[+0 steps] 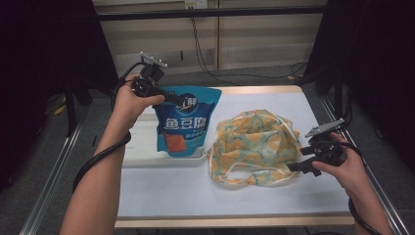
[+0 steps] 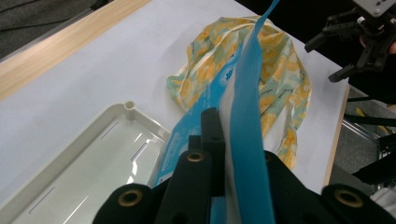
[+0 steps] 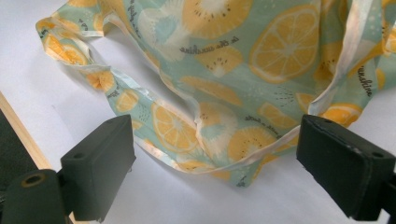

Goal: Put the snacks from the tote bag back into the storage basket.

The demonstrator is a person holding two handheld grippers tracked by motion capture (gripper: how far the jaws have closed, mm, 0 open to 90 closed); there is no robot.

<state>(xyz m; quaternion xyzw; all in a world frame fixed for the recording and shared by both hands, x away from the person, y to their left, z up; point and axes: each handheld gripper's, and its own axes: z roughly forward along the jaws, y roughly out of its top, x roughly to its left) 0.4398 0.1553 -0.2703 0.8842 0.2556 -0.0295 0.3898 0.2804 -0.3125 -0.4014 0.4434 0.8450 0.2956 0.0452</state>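
Observation:
A blue snack pouch (image 1: 183, 125) with white lettering hangs upright, its bottom in a white tray (image 1: 142, 157) at the table's left. My left gripper (image 1: 173, 99) is shut on the pouch's top edge; in the left gripper view the blue pouch (image 2: 245, 102) runs up between the black jaws of my left gripper (image 2: 233, 154). A crumpled cloth bag (image 1: 254, 144) printed with orange slices lies to the right of the tray. My right gripper (image 1: 298, 159) is open at the bag's right edge. Its jaws (image 3: 215, 163) stand wide apart around the hem of the cloth bag (image 3: 243, 70).
The white tabletop (image 1: 220, 196) has a wooden front edge, and metal rails run along both sides. The tray (image 2: 93, 163) lies below the left gripper, with the cloth bag (image 2: 280, 79) and the right gripper (image 2: 336, 51) beyond it. Cables trail behind the table.

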